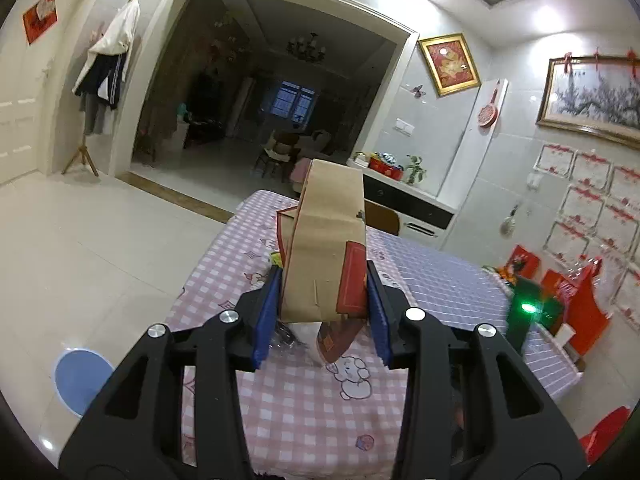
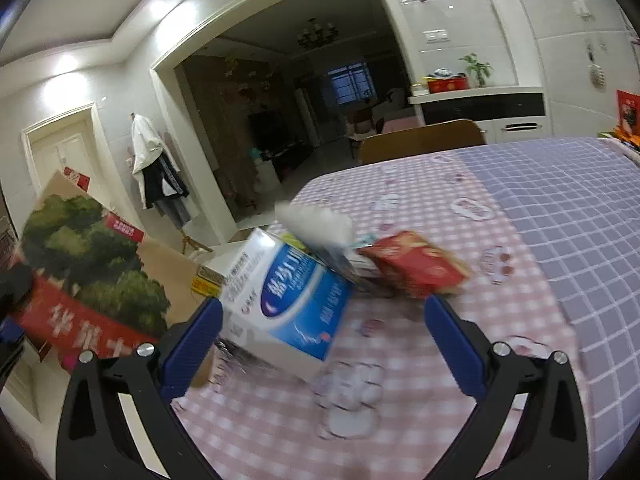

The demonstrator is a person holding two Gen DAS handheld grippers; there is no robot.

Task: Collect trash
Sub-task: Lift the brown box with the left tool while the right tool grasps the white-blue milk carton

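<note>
My left gripper (image 1: 324,276) is shut on a flattened cardboard box (image 1: 328,232), brown inside and red outside, and holds it upright above the pink checked table (image 1: 304,400). The same box (image 2: 92,256), printed with green trees, shows at the left of the right wrist view. Under it lie a red and white packet (image 1: 336,340) and clear plastic (image 1: 288,336). My right gripper (image 2: 323,306) is open over the table (image 2: 540,240), with a blue and white carton (image 2: 296,300) reaching between its fingers. Beyond the carton lie a red box (image 2: 416,264) and a white crumpled tissue (image 2: 316,220).
A wooden chair (image 2: 420,140) stands at the table's far side. A blue stool (image 1: 80,376) is on the floor to the left, a red stool (image 1: 604,432) at the lower right. Red bags (image 1: 576,304) and a dark device with a green light (image 1: 528,312) sit at the table's right.
</note>
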